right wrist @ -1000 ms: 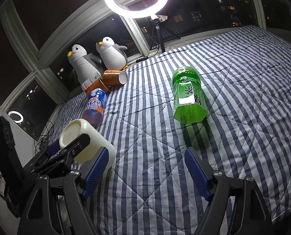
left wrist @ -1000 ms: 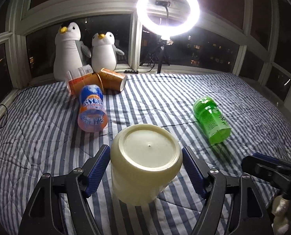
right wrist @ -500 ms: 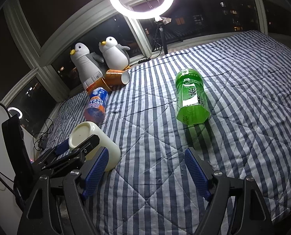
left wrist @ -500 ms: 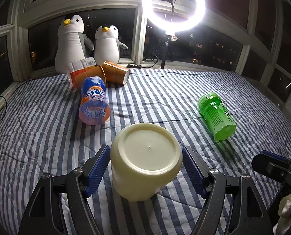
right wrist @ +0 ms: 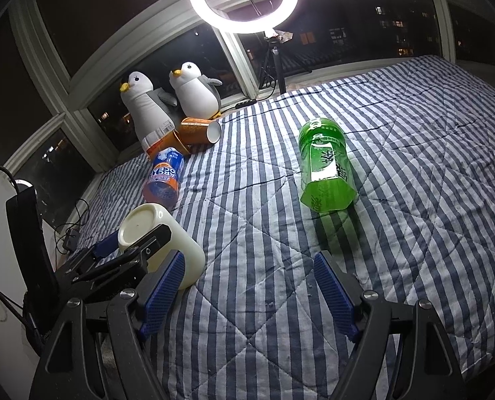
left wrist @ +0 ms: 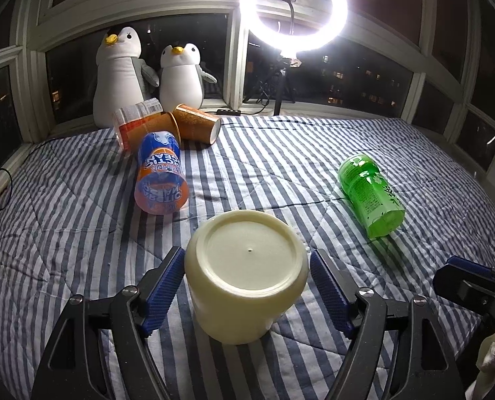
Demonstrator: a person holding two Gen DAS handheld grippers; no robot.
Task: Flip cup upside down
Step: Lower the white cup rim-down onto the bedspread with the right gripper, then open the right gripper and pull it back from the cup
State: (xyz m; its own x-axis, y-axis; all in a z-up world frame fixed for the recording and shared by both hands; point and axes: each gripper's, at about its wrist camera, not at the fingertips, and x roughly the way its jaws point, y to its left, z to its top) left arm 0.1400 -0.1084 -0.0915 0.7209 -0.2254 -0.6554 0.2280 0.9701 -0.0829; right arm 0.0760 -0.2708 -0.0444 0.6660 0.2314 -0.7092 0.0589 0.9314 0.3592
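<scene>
Take the cream cup [left wrist: 246, 273] as your landmark and work down in size: beneath it runs the striped quilt [left wrist: 280, 173], soft and puckered along its stitching, and beyond it at the window stand the ring light [left wrist: 293, 8] and two plush penguins [left wrist: 119, 76]. Off to the cup's right, well apart, lies the green bottle [left wrist: 370, 196] on its side; behind the cup and to its left lies the blue-and-orange bottle [left wrist: 161, 176], and farther back again a cluster of orange paper cups [left wrist: 197, 126], also tipped over. The cup itself sits base up on the quilt, mouth down as far as you can judge, so the flip looks done. Your left gripper [left wrist: 247, 295] brackets it with the jaws wide apart, a gap showing between each blue pad and the cup wall, holding nothing. Your right gripper [right wrist: 249, 291] hovers over bare quilt to the cup's right, jaws equally wide and empty. The risk now is in how you pull the left one away: drag a pad along the wall, or lift at an angle, and you could tip the cup, because the quilt gives under it and offers no firm seat. Its lean in the right wrist view may only be lens distortion. Back straight out, clear of both sides.
</scene>
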